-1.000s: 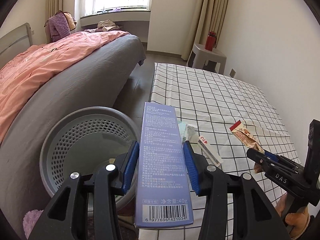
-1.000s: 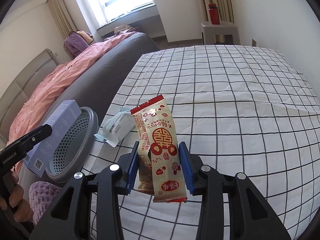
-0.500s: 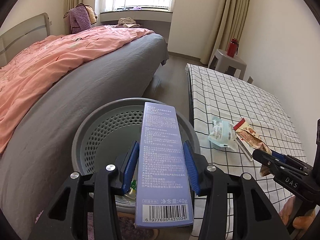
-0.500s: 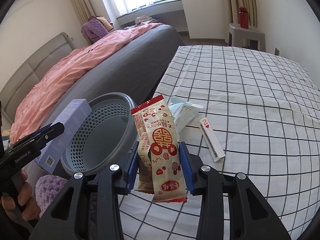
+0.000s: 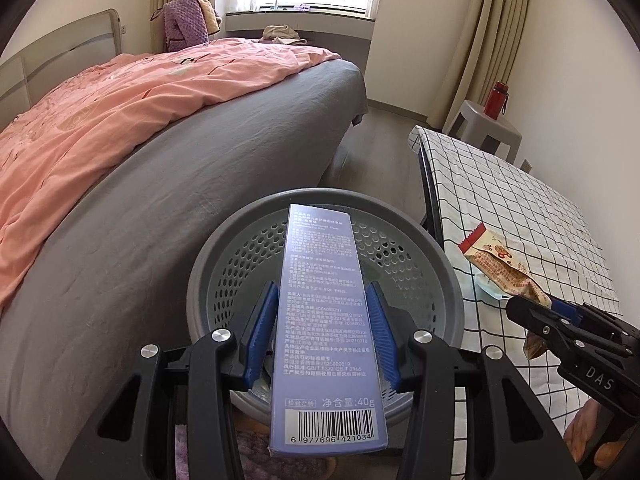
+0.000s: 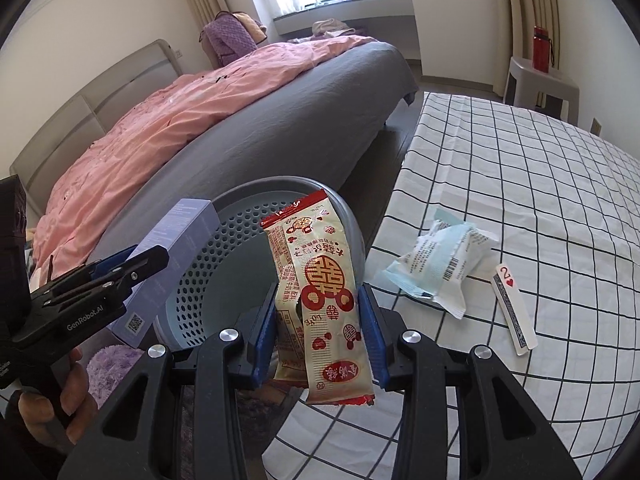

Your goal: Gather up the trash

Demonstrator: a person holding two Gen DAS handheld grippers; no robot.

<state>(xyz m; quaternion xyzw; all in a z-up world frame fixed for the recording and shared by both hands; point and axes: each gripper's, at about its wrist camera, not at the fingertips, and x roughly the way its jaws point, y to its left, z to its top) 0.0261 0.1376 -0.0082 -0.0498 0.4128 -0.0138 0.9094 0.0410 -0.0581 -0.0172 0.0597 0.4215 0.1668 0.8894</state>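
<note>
Left gripper (image 5: 322, 334) clamps a long blue box (image 5: 325, 316), held over the grey perforated bin (image 5: 436, 264). Right gripper (image 6: 318, 338) pinches a red-and-cream snack wrapper (image 6: 320, 292) at the bin's edge. Pale blue packet (image 6: 440, 266) and playing card (image 6: 514, 310) lie on the checked table (image 6: 520, 184).

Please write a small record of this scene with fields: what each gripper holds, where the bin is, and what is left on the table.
left gripper: shut on blue box, over the bin
right gripper: shut on red snack wrapper
bin: grey, perforated, between bed and table
left on table: pale blue packet, playing card
</note>
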